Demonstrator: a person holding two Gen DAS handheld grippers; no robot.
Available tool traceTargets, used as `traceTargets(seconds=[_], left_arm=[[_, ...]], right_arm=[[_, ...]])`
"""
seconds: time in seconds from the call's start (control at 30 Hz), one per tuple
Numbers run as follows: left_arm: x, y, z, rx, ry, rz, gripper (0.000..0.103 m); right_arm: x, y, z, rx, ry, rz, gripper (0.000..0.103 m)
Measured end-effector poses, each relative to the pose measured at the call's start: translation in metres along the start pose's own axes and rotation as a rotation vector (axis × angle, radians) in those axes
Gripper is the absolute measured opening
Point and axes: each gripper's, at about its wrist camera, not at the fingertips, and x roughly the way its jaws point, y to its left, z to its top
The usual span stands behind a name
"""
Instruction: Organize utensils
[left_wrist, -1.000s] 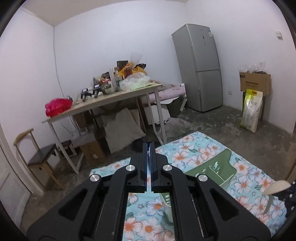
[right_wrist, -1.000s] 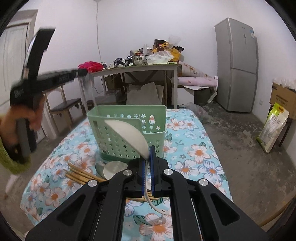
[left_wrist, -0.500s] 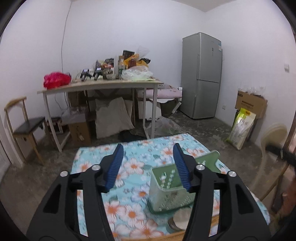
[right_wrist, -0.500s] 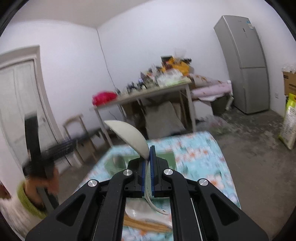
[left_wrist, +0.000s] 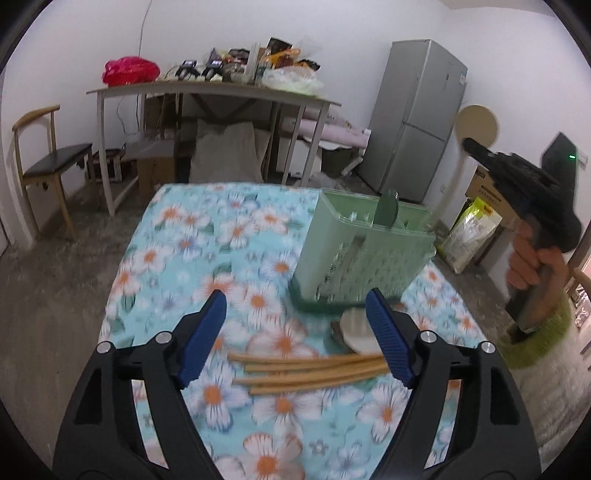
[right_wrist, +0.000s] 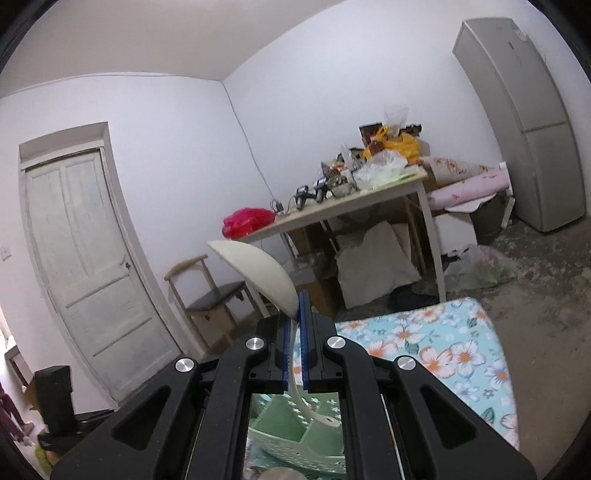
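Left tongs (left_wrist: 295, 336) had just swung wide open, nothing between them, dropping toward the tan bamboo chopsticks (left_wrist: 314, 371) beside the pale green plastic utensil caddy (left_wrist: 360, 254). Right tongs (right_wrist: 294, 325) stayed clamped on the cream plastic spoon (right_wrist: 255, 269), lifted above it, probably going in next.

fridge (left_wrist: 417, 118) | cluttered table (left_wrist: 207, 90) | wooden chair (left_wrist: 44, 162) | door (right_wrist: 81, 258)

light: dim, even | blur: tabletop smeared | edges: fisheye bending, dark corners
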Motion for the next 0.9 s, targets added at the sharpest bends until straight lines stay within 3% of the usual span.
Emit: traceTargets(seconds=[0.1,0.2,0.33,0.4,0.43,0.47,0.73,0.9], left_arm=[[0.0,0.002,-0.012,-0.021,0.017,0.008,0.078],[0.004,0.002,-0.02,-0.038,0.037,0.009,0.079],[0.007,-0.001,-0.024,-0.041,0.051,0.007,0.081],[0.008,-0.001,-0.025,-0.035,0.047,0.009,0.082],[0.008,-0.001,-0.025,-0.035,0.045,0.01,0.083],[0.009,-0.002,-0.026,-0.032,0.042,0.015,0.083],[0.01,-0.005,-0.026,-0.039,0.062,-0.018,0.084],[0.016,-0.001,-0.031,-0.112,0.125,-0.128,0.089]], right_arm=[[0.017,-0.015,-0.018,-0.005,0.023,-0.016,0.005],[0.032,-0.031,-0.041,0.008,0.1,-0.042,0.005],[0.031,-0.036,-0.06,-0.02,0.157,-0.1,0.009],[0.024,-0.036,-0.063,-0.029,0.164,-0.111,0.019],[0.019,-0.035,-0.063,-0.032,0.164,-0.118,0.04],[0.016,-0.035,-0.063,-0.033,0.161,-0.126,0.053],[-0.018,-0.033,-0.058,-0.005,0.128,-0.161,0.057],[-0.035,-0.025,-0.063,0.031,0.119,-0.154,0.057]])
